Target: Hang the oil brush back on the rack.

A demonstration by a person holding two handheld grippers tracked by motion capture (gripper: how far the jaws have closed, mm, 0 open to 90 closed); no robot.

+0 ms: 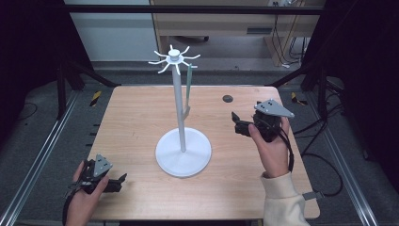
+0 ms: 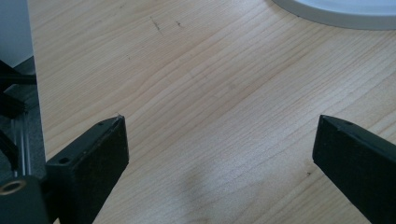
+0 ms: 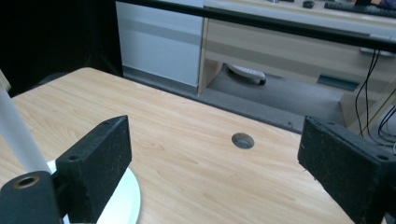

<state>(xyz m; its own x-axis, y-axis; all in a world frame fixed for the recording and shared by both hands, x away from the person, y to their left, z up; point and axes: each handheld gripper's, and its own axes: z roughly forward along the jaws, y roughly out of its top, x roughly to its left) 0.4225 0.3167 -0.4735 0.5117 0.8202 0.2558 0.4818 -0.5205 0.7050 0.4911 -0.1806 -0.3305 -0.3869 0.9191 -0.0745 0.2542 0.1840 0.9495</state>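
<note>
L tongs (image 1: 123, 178) (jaws apart) | stand (image 1: 183, 151) between | R tongs (image 1: 234, 117)

1. I worked at a light wooden table (image 1: 141, 117) with rounded corners, and I place everything else from it.
2. Near its far edge sat a small round dark hole (image 1: 227, 98).
3. Under and around the table lay grey carpet (image 1: 42, 141).
4. Beyond its far edge stood a pale wall panel (image 1: 113, 33), beside a wooden desk (image 1: 221, 21).
5. Black cables (image 1: 282, 37) hung at the desk's right end.
6. Metal rails (image 1: 35, 160) flanked the table, with dark curtains (image 1: 28, 42) behind them on both sides.
</note>
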